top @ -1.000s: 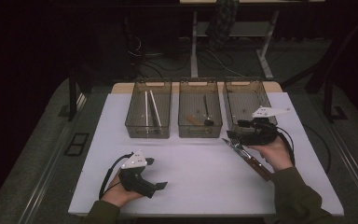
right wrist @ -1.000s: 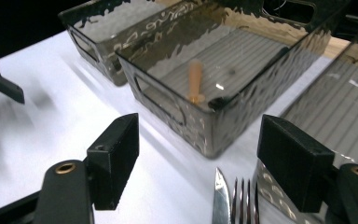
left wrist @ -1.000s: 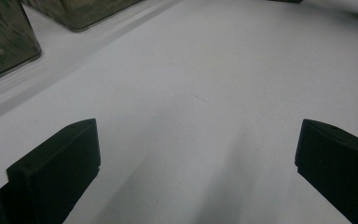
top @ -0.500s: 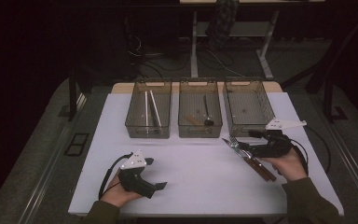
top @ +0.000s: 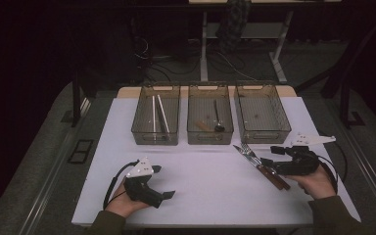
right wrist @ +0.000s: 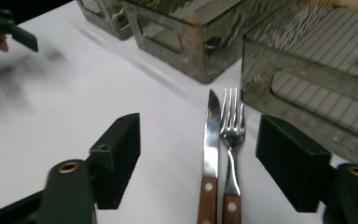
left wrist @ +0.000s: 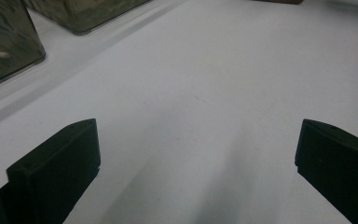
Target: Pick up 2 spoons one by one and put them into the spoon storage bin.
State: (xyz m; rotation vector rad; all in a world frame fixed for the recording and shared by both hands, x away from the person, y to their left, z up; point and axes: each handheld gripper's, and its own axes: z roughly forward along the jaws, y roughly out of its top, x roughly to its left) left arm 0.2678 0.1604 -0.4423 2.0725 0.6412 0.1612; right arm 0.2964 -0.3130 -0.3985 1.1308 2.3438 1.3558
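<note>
While the right claw (top: 269, 155) lies low over the bench (top: 215, 196), its 2 jaws stand spread with a knife (right wrist: 210, 144) and a fork (right wrist: 231, 140) lying between them, untouched by either pad. The jaws have just been closing a little, yet nothing is pinched. Knife and fork lie side by side on the white bench, touching or nearly so, their wooden handles toward the person and their tips pointing at the bins. In the high view the pair (top: 259, 165) sits just in front of the right bin (top: 262, 113), slanting from the bin's near corner down toward the right hand (top: 318, 182).

3 clear bins stand in a row at the far side of the bench. The left bin (top: 155, 113) holds 2 pale sticks, the middle bin (top: 210, 113) holds a dark spoon-like thing and a small wooden piece, and the right bin looks bare.

At the near left the left claw (top: 164, 183) rests on the bench in the left hand (top: 122, 205), jaws wide apart with only bare bench between them.
</note>
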